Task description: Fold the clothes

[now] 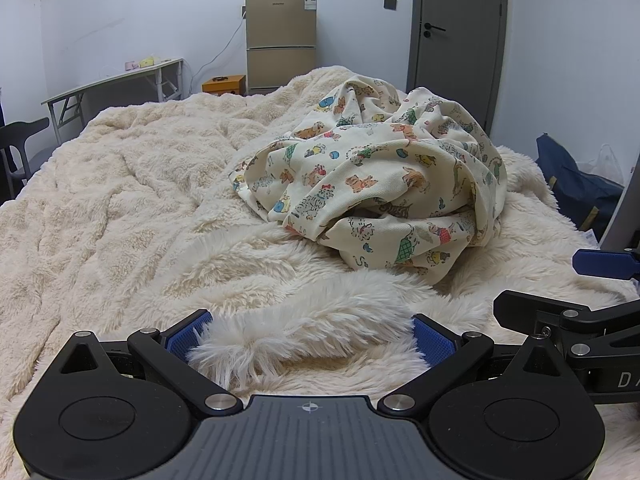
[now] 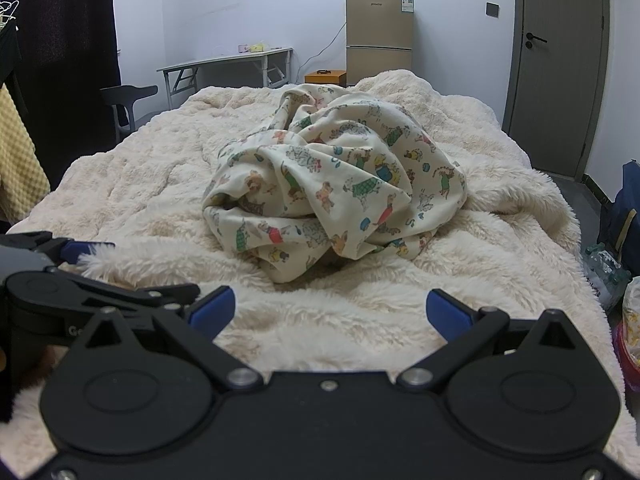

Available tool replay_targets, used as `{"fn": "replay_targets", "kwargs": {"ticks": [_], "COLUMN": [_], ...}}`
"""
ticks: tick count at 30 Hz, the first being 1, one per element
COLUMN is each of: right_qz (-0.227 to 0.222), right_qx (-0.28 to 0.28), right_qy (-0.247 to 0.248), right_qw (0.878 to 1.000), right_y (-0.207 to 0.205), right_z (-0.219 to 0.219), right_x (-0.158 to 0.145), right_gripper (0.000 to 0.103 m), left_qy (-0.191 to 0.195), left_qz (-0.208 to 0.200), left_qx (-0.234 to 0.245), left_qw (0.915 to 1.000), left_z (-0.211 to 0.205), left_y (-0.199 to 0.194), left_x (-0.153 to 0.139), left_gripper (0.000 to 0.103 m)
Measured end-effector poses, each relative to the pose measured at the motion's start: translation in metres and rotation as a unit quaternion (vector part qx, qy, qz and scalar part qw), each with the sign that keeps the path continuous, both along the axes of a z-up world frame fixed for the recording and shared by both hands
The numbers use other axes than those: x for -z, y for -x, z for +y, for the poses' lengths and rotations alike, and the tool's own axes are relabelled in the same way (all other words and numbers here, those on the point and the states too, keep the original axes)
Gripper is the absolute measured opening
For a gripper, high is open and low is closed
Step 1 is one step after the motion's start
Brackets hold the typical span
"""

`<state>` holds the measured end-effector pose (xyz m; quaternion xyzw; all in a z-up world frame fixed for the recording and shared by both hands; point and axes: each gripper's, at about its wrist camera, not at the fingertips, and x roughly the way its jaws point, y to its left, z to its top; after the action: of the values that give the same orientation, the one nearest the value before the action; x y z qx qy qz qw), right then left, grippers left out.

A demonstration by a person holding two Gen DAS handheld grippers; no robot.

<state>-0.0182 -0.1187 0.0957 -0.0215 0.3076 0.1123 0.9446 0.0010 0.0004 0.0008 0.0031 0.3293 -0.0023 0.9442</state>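
Crumpled cloth (image 1: 372, 184) sits in a heap on the bed, on top of a fluffy cream blanket (image 1: 120, 200) that covers the whole surface. It is a cream garment printed with small cartoon cats and dogs in many colours, bunched so tightly that I cannot make out sleeves, legs or a collar. The heap has no clear long axis; seen from the left it spreads a little more from side to side than front to back, with its highest fold toward the far side, nearer the door (image 1: 456, 40).

Both claws hover low over the near edge of the blanket, well short of the garment. The left claw (image 1: 312, 336) stands wide, with long blanket fur rising between its blue pads and nothing gripped. The right claw (image 2: 330, 312) is just as wide and empty, pointing straight at the heap.

A small fridge (image 2: 378, 36) stands against the far wall.
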Motion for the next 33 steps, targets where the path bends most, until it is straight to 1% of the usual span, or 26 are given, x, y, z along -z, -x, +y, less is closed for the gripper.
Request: {"fn": "replay_targets", "kwargs": {"ticks": [33], "right_qz": [0.002], "right_qx": [-0.005], "right_qy": [-0.003], "right_qw": [1.000], "right_y": [-0.0009], "right_z": [-0.0007], "right_x": [-0.0005], "right_gripper": [0.103], "left_qy": [0.000], "left_qz": [-0.001], "left_qx": [0.003], "left_qw": [1.0000], "left_z": [0.0008], "left_y": [-0.0002], "left_x": [-0.0005], "left_gripper": [0.103]}}
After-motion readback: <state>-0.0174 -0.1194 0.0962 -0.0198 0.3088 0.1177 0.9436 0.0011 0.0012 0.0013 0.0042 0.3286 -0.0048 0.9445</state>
